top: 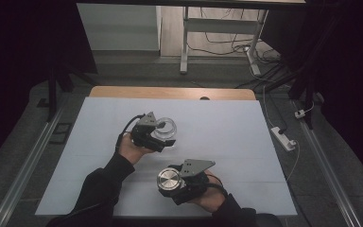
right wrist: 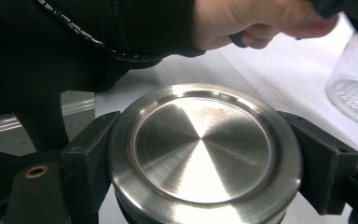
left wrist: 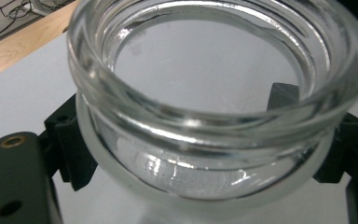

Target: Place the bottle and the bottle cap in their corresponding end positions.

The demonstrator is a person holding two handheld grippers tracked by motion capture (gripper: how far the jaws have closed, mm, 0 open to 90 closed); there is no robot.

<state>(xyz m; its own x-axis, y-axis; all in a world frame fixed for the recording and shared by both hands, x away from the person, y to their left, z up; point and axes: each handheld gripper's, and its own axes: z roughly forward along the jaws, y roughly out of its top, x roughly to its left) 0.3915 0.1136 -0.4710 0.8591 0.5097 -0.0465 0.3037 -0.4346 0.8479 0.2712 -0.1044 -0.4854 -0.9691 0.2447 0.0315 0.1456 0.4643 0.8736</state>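
Note:
A clear glass jar (top: 165, 128) with no lid sits in my left gripper (top: 163, 135) near the middle of the white table (top: 227, 127). In the left gripper view the jar (left wrist: 214, 102) looms close, its open mouth toward the camera, and the black pads (left wrist: 72, 144) press on its sides below the rim. My right gripper (top: 172, 185) is shut on a round brushed-metal lid (top: 168, 179) near the front edge. In the right gripper view the lid (right wrist: 200, 149) lies flat side up between the two black pads (right wrist: 91, 154), with the jar (right wrist: 354, 88) at the far right.
A wooden strip (top: 170, 92) runs along the table's far edge. Past it stand a white desk frame (top: 217, 33) and loose cables on the floor. A white power strip (top: 283, 138) lies off the table's right side. Dark curtains close both sides.

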